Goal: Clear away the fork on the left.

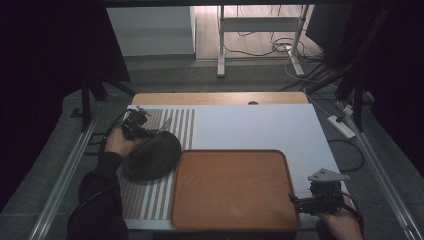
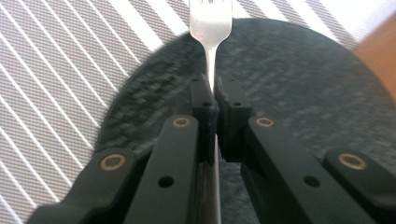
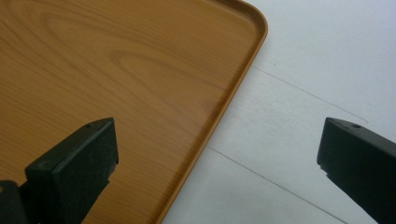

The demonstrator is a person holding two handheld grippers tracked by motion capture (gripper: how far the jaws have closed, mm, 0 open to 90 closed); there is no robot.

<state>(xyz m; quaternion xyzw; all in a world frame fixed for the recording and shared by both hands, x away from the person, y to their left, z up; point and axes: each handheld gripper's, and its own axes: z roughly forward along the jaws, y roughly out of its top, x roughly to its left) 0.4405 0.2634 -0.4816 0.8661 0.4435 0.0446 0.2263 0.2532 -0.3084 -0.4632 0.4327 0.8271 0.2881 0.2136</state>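
High view first: the wooden tray (image 1: 235, 190) takes the lower middle of the frame, bare, with the striped mat (image 1: 150, 150) at its left and the dark plate (image 1: 152, 156) on that mat. At the upper left of the plate the left gripper (image 1: 137, 131) has its jaws clamped on the fork (image 2: 210, 32) handle, tines pointing out over the plate. Lower right, the right gripper (image 3: 217, 154) idles, jaws wide, astride the tray's corner. Likely the carrying step: next, swing the fork across and set it down level.
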